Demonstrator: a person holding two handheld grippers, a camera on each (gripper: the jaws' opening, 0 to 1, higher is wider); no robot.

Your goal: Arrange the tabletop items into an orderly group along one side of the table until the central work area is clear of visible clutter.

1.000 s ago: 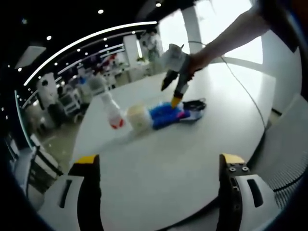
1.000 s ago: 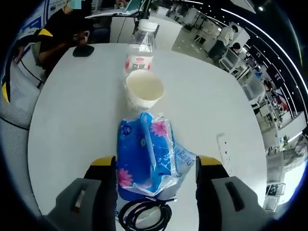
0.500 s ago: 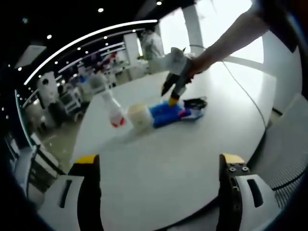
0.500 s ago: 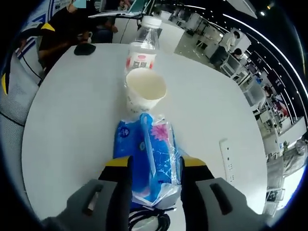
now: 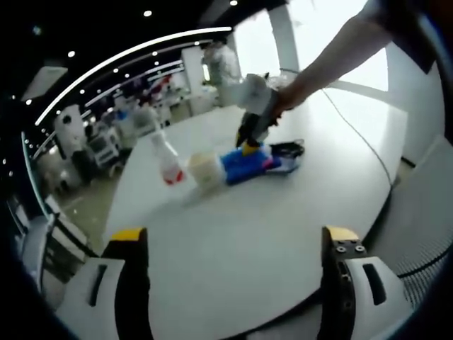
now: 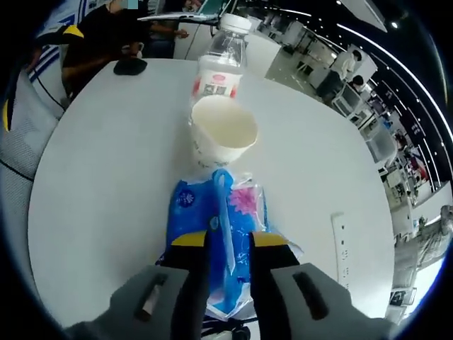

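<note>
Right hand-held gripper jaws pinched on blue tissue pack, closer together than before; cup, bottle just beyond on counter. Left hand-held gripper apart, empty, well back; its view alone shows cable coil.

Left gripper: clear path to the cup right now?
Probably yes. The left gripper is open, with bare table between it and the cup; the bottle and tissue pack flank it closely.
</note>
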